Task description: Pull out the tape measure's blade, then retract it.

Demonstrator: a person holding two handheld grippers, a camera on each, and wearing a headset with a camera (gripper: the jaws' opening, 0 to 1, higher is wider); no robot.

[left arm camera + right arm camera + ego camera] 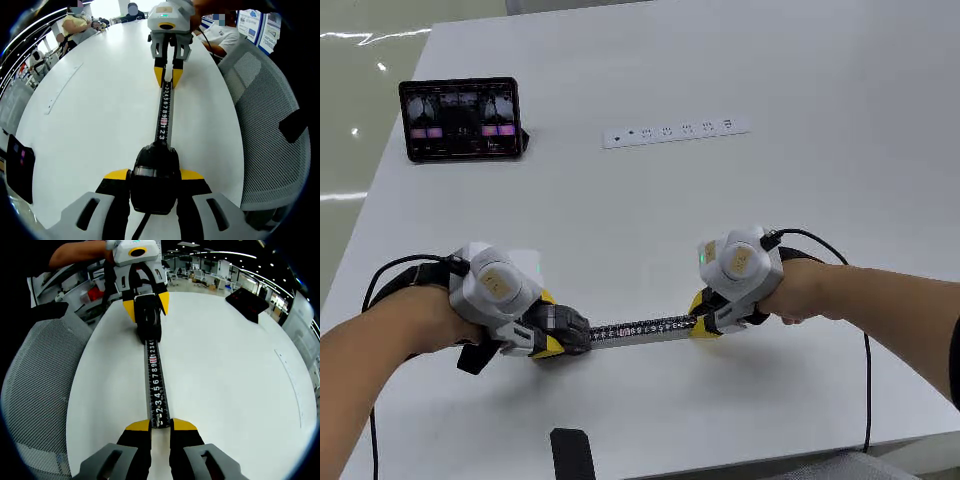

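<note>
A black tape measure case [565,329] sits low over the white table, clamped between the yellow-tipped fingers of my left gripper [552,328]. The left gripper view has the same case [155,175] held in its jaws [152,176]. A short length of blade [642,327] with printed numbers runs from the case to my right gripper [701,318], which is shut on the blade's end. From the right gripper [161,425] the blade [155,385] stretches away to the case [149,315]. From the left, the blade [165,107] reaches the right gripper [168,77].
A tablet [462,118] stands propped at the far left of the table [720,80]. A white power strip [676,131] lies flat at the middle far side. Mesh chair backs [267,150] sit along the near table edge. A dark object [572,453] rests at the front edge.
</note>
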